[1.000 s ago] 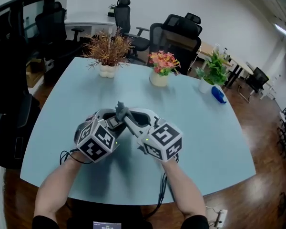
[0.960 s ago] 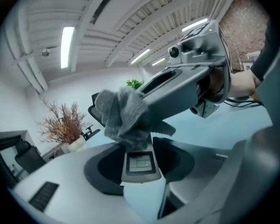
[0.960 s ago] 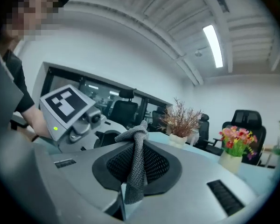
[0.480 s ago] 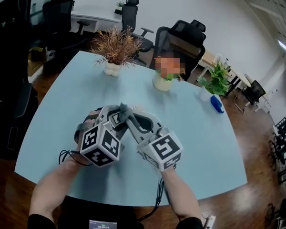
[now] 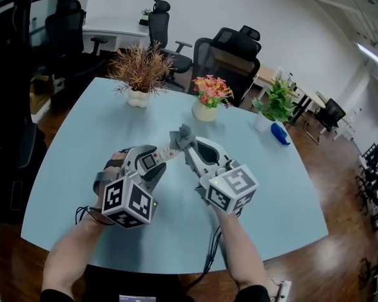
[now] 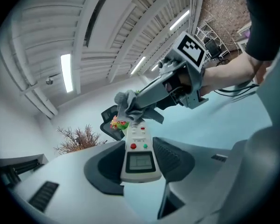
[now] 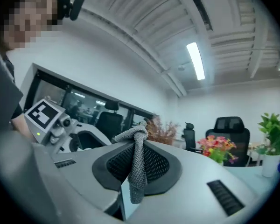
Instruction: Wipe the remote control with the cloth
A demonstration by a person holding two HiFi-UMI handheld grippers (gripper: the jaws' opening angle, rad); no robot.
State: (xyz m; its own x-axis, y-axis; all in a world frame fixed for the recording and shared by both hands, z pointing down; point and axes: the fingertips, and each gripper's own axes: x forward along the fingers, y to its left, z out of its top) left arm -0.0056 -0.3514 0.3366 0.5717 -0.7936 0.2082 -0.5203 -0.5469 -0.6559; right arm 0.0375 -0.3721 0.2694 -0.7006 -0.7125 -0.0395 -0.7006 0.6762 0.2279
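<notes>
**Two hand-held grippers raised over the surface, one gripping the remote control, the other the cloth.**

The left hand-held gripper (image 6: 140, 160) has its jaws partly apart and clamped on the near end of the single remote control (image 6: 138, 136). The remote is pale grey, with a small screen, a red and a green button, and smaller keys beyond. It is held above the light-blue surface (image 5: 271, 187), with its far end pointing to about 2 o'clock. The right hand-held gripper (image 7: 137, 167) has its jaws almost together, pinching the one cloth (image 7: 131, 136). The cloth is grey, knitted and bunched, and it lies against the remote's far end. Farther off on the surface are three potted plants: a dried brown plant (image 5: 140, 71) at 11 o'clock, flowers (image 5: 211, 93) at 12 and a green plant (image 5: 277, 102) at 1. A blue thing (image 5: 279, 133) lies beside the green plant, and office chairs (image 5: 230, 49) stand beyond.
</notes>
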